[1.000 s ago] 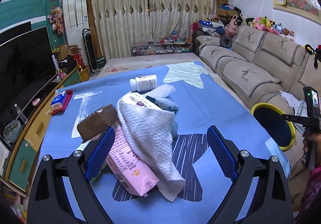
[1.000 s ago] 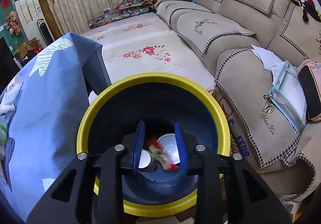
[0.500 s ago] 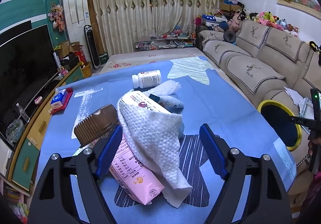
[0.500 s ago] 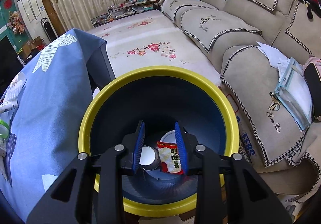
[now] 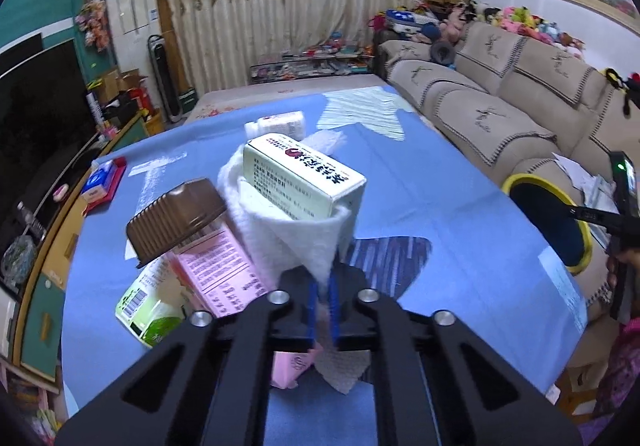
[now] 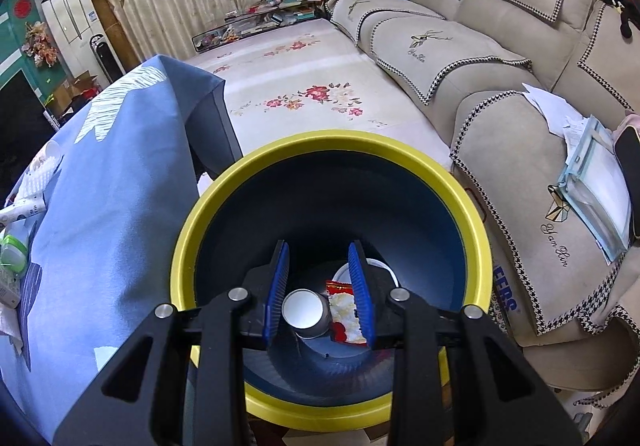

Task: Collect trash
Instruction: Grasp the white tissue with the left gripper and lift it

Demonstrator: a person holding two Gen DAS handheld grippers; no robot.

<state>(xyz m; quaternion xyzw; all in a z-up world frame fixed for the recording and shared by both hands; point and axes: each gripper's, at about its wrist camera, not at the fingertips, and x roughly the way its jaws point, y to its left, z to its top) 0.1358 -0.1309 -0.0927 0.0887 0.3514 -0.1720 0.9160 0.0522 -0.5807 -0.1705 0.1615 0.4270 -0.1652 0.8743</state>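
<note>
Left wrist: left gripper [image 5: 325, 300] just clamped onto white paper towel [image 5: 298, 242], pads pinching its lower edge. Towel draped around cream carton [image 5: 304, 178], atop pink carton [image 5: 218, 274] on blue tablecloth [image 5: 432, 206].

Right wrist: right gripper [image 6: 322, 294] partly open, holding nothing, hovering over yellow-rimmed bin [image 6: 224, 198]. Paper cup [image 6: 306, 312] and snack wrapper [image 6: 344, 314] at bin bottom.

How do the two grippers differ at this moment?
The left gripper has just closed and pinches the white paper towel; the right gripper stands partly open, holding nothing. The left is over the blue table; the right over the yellow-rimmed bin. Both have blue pads.
</note>
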